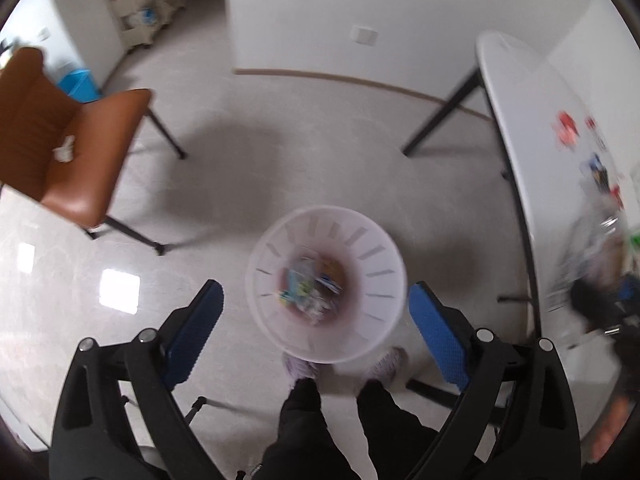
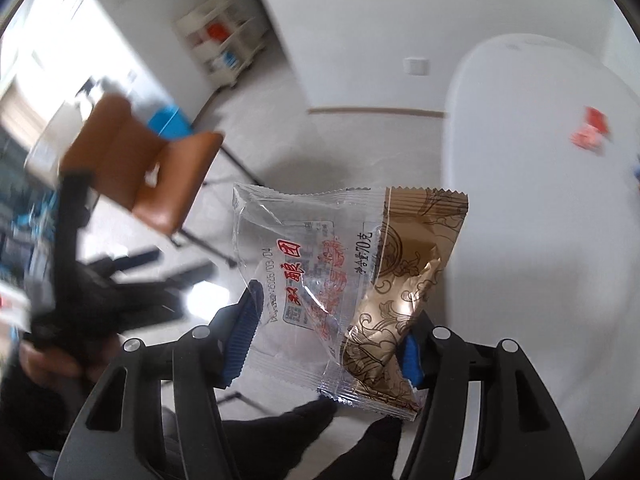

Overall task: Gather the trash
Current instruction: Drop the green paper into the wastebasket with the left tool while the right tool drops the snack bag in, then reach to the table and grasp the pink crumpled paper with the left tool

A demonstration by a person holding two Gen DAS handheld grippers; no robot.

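My left gripper stands wide open with nothing between its blue pads. It points down over a white slotted bin on the floor, which holds several wrappers. My right gripper is shut on a snack wrapper, part clear with red print, part gold; both pads touch its sides. In the left wrist view the right gripper is a blur at the right edge, beside the table. More trash, red wrappers, lies on the white table. A crumpled white paper rests on the brown chair.
A person's dark trouser legs and light shoes stand just behind the bin. The table's black leg slants to the floor right of it. A shelf cart and a blue box stand by the far wall.
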